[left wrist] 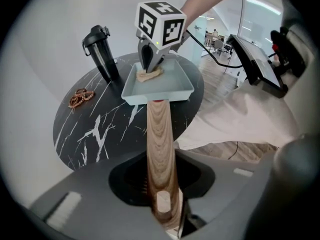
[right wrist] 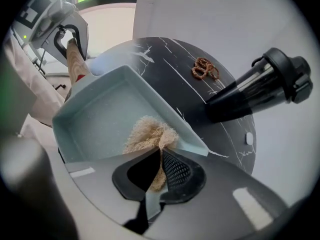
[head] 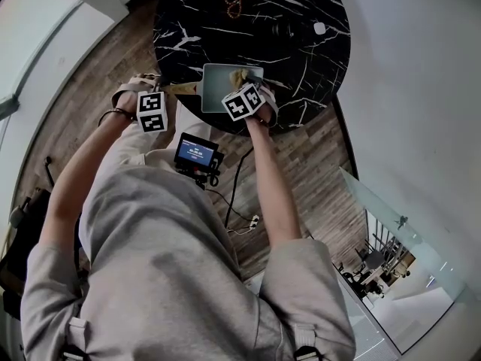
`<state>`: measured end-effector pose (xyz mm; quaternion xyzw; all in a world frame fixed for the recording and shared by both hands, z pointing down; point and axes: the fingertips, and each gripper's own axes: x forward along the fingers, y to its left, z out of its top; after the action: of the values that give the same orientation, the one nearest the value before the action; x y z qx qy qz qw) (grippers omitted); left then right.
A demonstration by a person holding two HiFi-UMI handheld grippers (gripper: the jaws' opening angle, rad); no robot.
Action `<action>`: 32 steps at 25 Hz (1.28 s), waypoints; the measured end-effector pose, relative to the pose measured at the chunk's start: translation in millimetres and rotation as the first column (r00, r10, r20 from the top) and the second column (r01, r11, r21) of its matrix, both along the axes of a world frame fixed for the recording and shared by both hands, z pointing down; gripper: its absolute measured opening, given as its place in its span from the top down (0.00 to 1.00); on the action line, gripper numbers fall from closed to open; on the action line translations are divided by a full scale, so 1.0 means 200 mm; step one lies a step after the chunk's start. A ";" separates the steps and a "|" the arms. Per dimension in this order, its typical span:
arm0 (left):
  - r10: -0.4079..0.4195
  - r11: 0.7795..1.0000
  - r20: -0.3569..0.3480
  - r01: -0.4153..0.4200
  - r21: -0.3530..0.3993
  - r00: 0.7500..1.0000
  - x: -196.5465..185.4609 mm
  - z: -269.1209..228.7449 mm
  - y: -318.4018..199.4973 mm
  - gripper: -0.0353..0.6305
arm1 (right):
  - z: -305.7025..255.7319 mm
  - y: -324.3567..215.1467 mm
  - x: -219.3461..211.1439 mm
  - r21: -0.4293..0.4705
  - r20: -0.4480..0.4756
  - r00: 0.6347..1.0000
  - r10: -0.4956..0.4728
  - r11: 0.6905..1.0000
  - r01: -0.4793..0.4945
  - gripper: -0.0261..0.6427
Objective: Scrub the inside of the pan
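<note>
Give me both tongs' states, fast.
Left tongs: closed on the wooden handle of the pan.
Right tongs: closed on the scrub pad inside it.

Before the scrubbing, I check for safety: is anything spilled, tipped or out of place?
Nothing stands out. The pan lies flat near the table edge, left gripper on its handle, scrubber inside; the bottle stands upright.

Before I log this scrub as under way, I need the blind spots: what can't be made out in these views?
Head view: the right gripper covers most of the scrubber and the pan's near corner.
Left gripper view: the pan's near wall hides part of its floor.
Right gripper view: the gripper's body hides the pan's near corner.
On the table, the white speck is too small to name.
</note>
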<state>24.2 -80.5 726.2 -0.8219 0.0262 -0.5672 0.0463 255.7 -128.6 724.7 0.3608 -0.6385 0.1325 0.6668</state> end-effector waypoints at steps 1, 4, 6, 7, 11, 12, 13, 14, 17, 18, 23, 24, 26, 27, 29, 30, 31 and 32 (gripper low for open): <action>-0.001 1.000 -0.001 0.001 0.001 1.000 0.00 0.00 0.00 0.80 | 0.00 0.01 -0.01 -0.014 0.011 1.000 0.005 1.000 -0.005 0.92; -0.005 1.000 -0.001 0.005 0.001 1.000 0.00 0.01 0.00 0.80 | 0.00 0.02 -0.08 -0.052 0.077 0.996 0.046 0.998 -0.042 0.92; -0.010 1.000 -0.002 0.010 0.002 1.000 0.00 0.01 0.00 0.80 | 0.00 0.04 -0.15 -0.064 0.116 0.992 0.058 0.997 -0.050 0.92; -0.012 1.000 -0.002 0.012 0.002 1.000 0.00 0.01 0.00 0.80 | 0.00 0.04 -0.19 -0.066 0.133 0.989 0.058 0.997 -0.050 0.92; -0.019 1.000 0.000 0.019 0.001 1.000 0.00 0.00 0.00 0.80 | 0.00 0.07 -0.34 -0.075 0.203 0.976 0.079 0.995 -0.064 0.92; -0.021 1.000 0.001 0.021 0.000 1.000 0.00 0.00 0.00 0.80 | 0.00 0.07 -0.38 -0.080 0.220 0.972 0.086 0.994 -0.070 0.92; -0.022 1.000 0.002 0.022 0.000 1.000 0.00 0.01 0.00 0.80 | 0.00 0.08 -0.41 -0.087 0.237 0.967 0.094 0.993 -0.076 0.92; -0.022 1.000 0.004 0.022 -0.001 1.000 0.00 0.01 0.00 0.80 | 0.00 0.08 -0.43 -0.094 0.253 0.962 0.105 0.992 -0.084 0.92; -0.024 1.000 0.009 0.024 -0.004 1.000 0.00 0.01 0.00 0.81 | 0.00 0.09 -0.48 -0.119 0.299 0.941 0.157 0.985 -0.127 0.92; -0.025 1.000 0.010 0.025 -0.004 1.000 0.00 0.01 0.00 0.81 | 0.00 0.09 -0.49 -0.134 0.323 0.928 0.186 0.980 -0.150 0.92; -0.034 0.999 0.023 0.034 -0.013 0.999 -0.01 0.03 0.01 0.81 | -0.01 0.13 -0.56 -0.303 0.549 0.737 0.395 0.916 -0.264 0.92; -0.036 0.999 0.023 0.036 -0.016 0.999 -0.01 0.03 0.02 0.81 | -0.03 0.13 -0.56 -0.325 0.595 0.685 0.421 0.905 -0.273 0.92; -0.042 0.999 0.014 0.042 -0.014 0.999 -0.01 0.03 0.02 0.81 | -0.10 0.12 -0.54 -0.340 0.683 0.579 0.445 0.895 -0.288 0.92; -0.046 0.999 0.011 0.046 -0.011 0.999 0.00 0.02 0.01 0.81 | -0.15 0.11 -0.51 -0.327 0.713 0.545 0.441 0.897 -0.298 0.92; -0.050 0.999 0.006 0.050 -0.009 0.999 0.00 0.02 0.01 0.81 | -0.23 0.06 -0.40 -0.254 0.726 0.553 0.409 0.907 -0.337 0.92; -0.052 0.999 0.004 0.052 -0.009 0.999 0.00 0.02 0.01 0.81 | -0.26 0.04 -0.32 -0.199 0.704 0.595 0.388 0.912 -0.360 0.92; -0.054 0.999 0.002 0.054 -0.009 0.999 0.00 0.02 0.01 0.81 | -0.28 0.02 -0.23 -0.135 0.659 0.656 0.368 0.916 -0.377 0.92; -0.055 0.998 0.001 0.055 -0.008 0.998 0.00 0.02 0.01 0.81 | -0.28 0.00 -0.13 -0.071 0.596 0.724 0.347 0.921 -0.382 0.92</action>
<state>24.7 -77.9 731.2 -0.8208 0.0464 -0.5687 0.0272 229.2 -127.7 668.3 0.4374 -0.7357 0.3496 0.3812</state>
